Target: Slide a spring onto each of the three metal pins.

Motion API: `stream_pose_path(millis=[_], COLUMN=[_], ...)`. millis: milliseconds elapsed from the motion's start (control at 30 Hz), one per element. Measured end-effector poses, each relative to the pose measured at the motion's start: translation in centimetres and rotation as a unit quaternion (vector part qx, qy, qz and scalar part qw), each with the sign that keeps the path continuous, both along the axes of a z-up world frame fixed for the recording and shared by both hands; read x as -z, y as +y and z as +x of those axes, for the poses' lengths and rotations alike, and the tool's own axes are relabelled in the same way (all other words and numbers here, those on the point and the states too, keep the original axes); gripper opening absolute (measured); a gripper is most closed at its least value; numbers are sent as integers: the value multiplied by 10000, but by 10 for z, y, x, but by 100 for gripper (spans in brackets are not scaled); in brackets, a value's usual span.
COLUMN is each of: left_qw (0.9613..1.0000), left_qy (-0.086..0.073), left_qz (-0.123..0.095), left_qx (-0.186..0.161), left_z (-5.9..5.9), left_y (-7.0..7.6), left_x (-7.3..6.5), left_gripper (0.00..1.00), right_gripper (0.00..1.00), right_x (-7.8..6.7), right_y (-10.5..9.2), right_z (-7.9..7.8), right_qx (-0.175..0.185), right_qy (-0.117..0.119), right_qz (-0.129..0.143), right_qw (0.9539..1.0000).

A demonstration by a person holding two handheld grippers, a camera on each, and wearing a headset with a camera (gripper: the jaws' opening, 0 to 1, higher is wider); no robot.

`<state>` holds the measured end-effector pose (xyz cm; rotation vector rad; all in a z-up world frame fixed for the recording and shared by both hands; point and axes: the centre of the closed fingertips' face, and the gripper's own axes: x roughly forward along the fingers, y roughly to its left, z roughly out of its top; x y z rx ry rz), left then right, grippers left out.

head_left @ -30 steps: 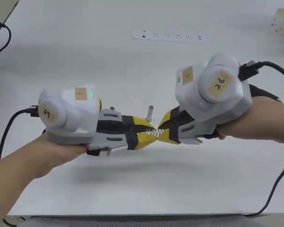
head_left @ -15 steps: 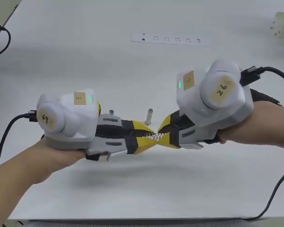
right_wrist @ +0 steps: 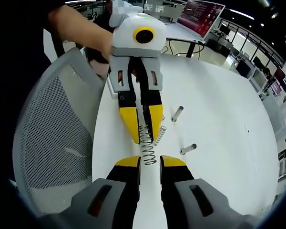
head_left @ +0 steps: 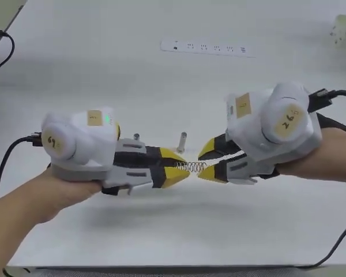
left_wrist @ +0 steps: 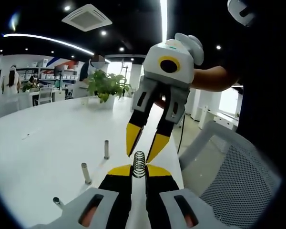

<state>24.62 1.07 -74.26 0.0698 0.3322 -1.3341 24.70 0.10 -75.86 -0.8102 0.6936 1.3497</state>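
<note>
**Spring held level between the two grippers, pins just behind**

The spring [head_left: 194, 167] hangs in the air above the workbench [head_left: 161, 86], its long axis running left to right, straight from one gripper to the other. The left gripper [head_left: 181, 171] has its jaws pinched shut on the spring's left end. In the left gripper view the coil stands up out of the closed yellow tips.

The right gripper [head_left: 207, 168] points back at it, tip to tip. Its jaws are part open and sit either side of the spring's free end. Whether the pads touch the coil cannot be told.

Both grippers lie nearly flat and level, each hand behind its gripper, wrists low over the bench.

The pins [left_wrist: 106, 149] stand upright on the bench just beyond the spring, away from the person. The nearest pin [head_left: 182, 141] is right behind the gap between the two sets of tips. No spring can be seen on the pins.

As a judgement, the spring's axis lies across the pins' axis. It would have to be tipped upright, open end down, before it could go over a pin.
</note>
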Motion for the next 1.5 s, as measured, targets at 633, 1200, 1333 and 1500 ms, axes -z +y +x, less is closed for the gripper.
stream_pose_path(millis=[633, 1200, 1333, 1500], left_qw=[9999, 9999, 9999, 9999], left_qy=[69, 115, 117, 115], left_qz=[-54, -56, -7, 0], left_qx=[86, 14, 50, 80], left_z=[-4, 0, -2, -4], left_y=[-4, -1, -1, -1], left_x=[-2, 4, 6, 6], left_gripper=[2, 2, 2, 2], right_gripper=[8, 7, 7, 7], right_x=[1, -25, -28, -31], right_y=[1, 9, 12, 17], right_z=[-4, -2, -5, -7], right_qx=[-118, -341, -447, -532], right_qy=[181, -68, -86, -56], right_qz=[306, 509, 512, 613], right_qw=[9993, 9981, 9977, 9967])
